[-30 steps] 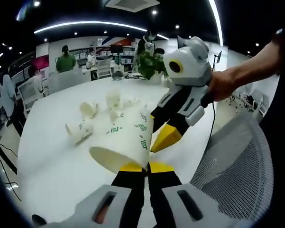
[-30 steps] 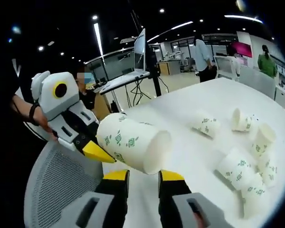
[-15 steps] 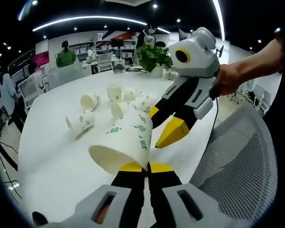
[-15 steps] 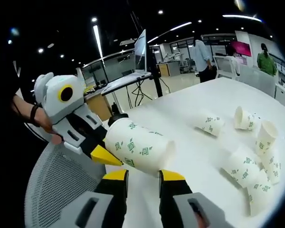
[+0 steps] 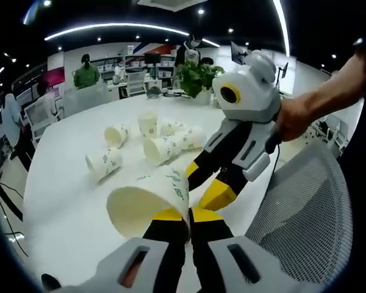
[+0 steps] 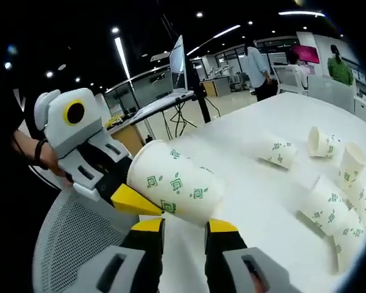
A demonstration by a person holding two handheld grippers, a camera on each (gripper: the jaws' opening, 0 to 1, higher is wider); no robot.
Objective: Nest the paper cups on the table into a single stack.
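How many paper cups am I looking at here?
7, probably: a held cup in the left gripper; on the table, a near lying cup, a far lying cup, an upright cup, and a cluster of three, whose overlap may hide more.

Loose cups (image 5: 147, 137) lie scattered on the table (image 5: 61, 201) beyond the held cup (image 5: 147, 199), with a mesh chair (image 5: 299, 207) beside the table.

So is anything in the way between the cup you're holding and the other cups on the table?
Nothing visible. The white paper cup with green marks is pinched in the left gripper. Bare white table lies between it and the loose paper cups. The right gripper hangs beside the cup, off that path.
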